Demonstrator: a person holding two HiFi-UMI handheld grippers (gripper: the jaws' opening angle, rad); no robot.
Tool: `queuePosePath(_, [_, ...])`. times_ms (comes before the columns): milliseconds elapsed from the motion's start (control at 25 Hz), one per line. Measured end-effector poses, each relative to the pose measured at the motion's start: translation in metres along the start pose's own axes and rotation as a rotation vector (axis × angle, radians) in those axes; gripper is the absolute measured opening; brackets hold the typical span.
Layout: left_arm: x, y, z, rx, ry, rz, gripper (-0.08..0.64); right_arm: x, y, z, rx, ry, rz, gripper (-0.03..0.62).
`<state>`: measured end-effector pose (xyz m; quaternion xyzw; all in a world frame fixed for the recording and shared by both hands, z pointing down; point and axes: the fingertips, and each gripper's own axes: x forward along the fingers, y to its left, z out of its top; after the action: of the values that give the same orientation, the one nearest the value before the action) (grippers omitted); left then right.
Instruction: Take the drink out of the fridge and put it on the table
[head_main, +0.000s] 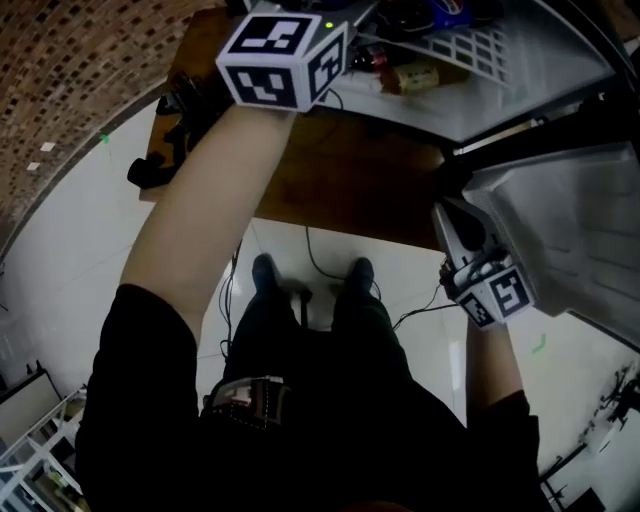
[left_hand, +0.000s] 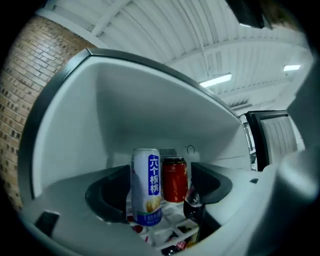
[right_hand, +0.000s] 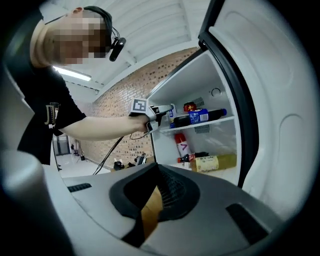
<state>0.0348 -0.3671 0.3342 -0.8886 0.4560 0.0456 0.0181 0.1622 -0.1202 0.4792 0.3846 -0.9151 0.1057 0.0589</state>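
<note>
Head view: the left gripper (head_main: 283, 60) is reached into the fridge (head_main: 500, 110), its jaws hidden behind its cube.

Left gripper view: the drink can (left_hand: 147, 186) is seen upright inside, between widely parted jaws.

Right gripper view: the right gripper (right_hand: 150, 210) is closed to a slit, empty.

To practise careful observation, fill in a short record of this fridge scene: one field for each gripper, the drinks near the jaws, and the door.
Left gripper: jaws apart, reaching inside the fridge
Between its jaws: blue-and-white can, upright, not yet clamped
Behind it: red can, upright
Right gripper: jaws together, outside the fridge
Fridge door: open
</note>
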Motion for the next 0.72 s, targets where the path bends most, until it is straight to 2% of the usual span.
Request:
queuePosePath(160, [0.029, 0.015, 0.003, 0.070, 0.041, 0.069, 0.356, -0.006, 0.006, -0.015, 0.058, 0.018, 0.016, 0.015])
queuePosePath(240, [0.039, 0.023, 0.000, 0.078, 0.062, 0.088, 0.356, -0.010, 0.006, -0.017, 0.065, 0.019, 0.018, 0.015])
queuePosePath(280, [0.042, 0.027, -0.001, 0.072, 0.071, 0.091, 0.324, -0.012, 0.006, -0.018, 0.066, 0.020, 0.016, 0.015])
queuePosePath(320, [0.042, 0.029, -0.001, 0.063, 0.073, 0.089, 0.251, -0.013, 0.005, -0.019, 0.066, 0.023, 0.014, 0.015])
queuePosePath(360, [0.040, 0.029, 0.000, 0.061, 0.070, 0.083, 0.227, -0.014, 0.004, -0.019, 0.065, 0.026, 0.010, 0.015])
queuePosePath(600, [0.000, 0.008, 0.008, 0.135, 0.027, 0.010, 0.229, -0.004, -0.006, -0.007, 0.025, 0.009, 0.000, 0.015])
queuePosePath(720, [-0.036, -0.006, 0.014, 0.142, 0.008, -0.032, 0.229, 0.005, -0.005, 0.005, 0.008, -0.013, -0.006, 0.015])
